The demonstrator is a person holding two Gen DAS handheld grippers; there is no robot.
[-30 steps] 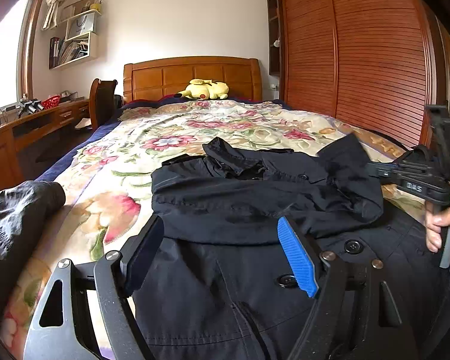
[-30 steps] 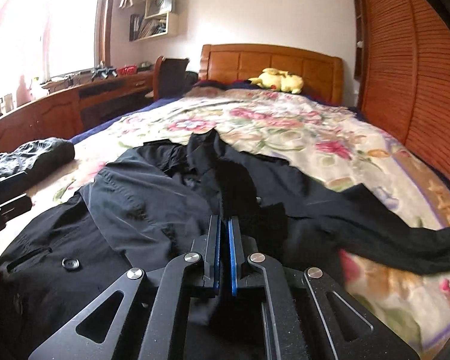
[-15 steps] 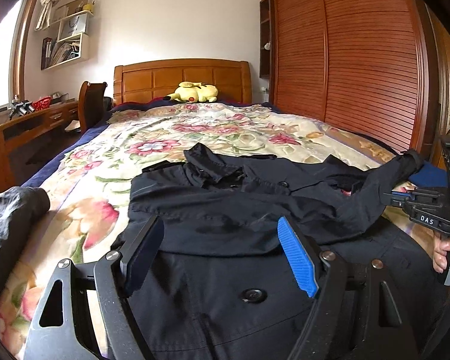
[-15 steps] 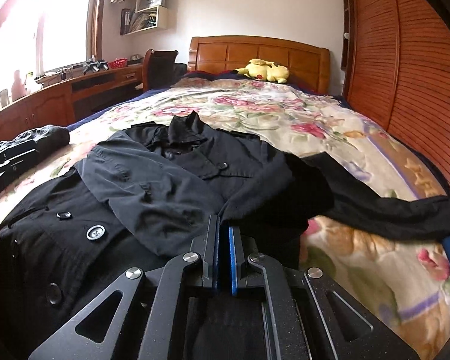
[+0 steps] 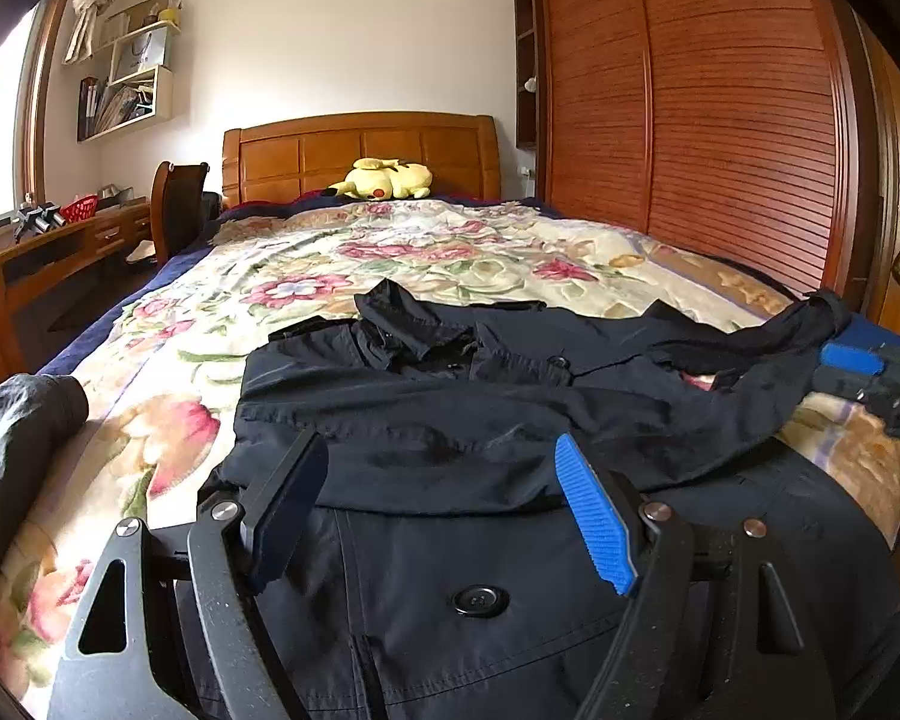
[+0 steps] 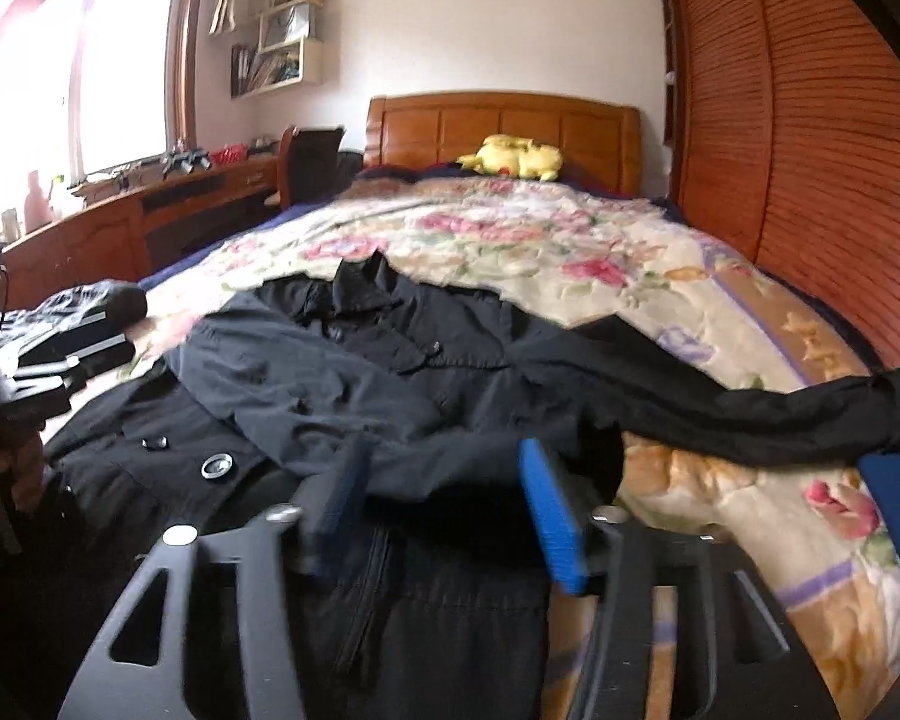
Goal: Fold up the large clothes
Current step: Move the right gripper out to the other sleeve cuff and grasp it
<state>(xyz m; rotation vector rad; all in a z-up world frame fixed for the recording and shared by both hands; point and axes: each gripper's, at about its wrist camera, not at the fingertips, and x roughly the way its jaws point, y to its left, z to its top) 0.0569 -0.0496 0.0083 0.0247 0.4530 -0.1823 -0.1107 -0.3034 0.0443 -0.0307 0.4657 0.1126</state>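
A large black coat (image 5: 450, 420) lies front-up on the floral bedspread (image 5: 390, 264), collar toward the headboard. One sleeve is folded across its chest. The other sleeve (image 6: 750, 408) trails out to the right over the bed. My left gripper (image 5: 444, 480) is open and empty, hovering over the coat's lower front near a button (image 5: 480, 600). My right gripper (image 6: 444, 492) is open and empty above the coat's right side; it also shows at the right edge of the left wrist view (image 5: 870, 378).
A yellow plush toy (image 5: 384, 177) lies by the wooden headboard (image 5: 360, 150). A wooden slatted wardrobe (image 5: 720, 120) runs along the right. A desk (image 6: 120, 210) and chair (image 6: 312, 162) stand at the left. Another dark garment (image 5: 12, 438) lies at the bed's left edge.
My right gripper was shut on the coat's sleeve and pulled it back and right; now it has opened and let go. The left gripper stayed open and drew back slightly.
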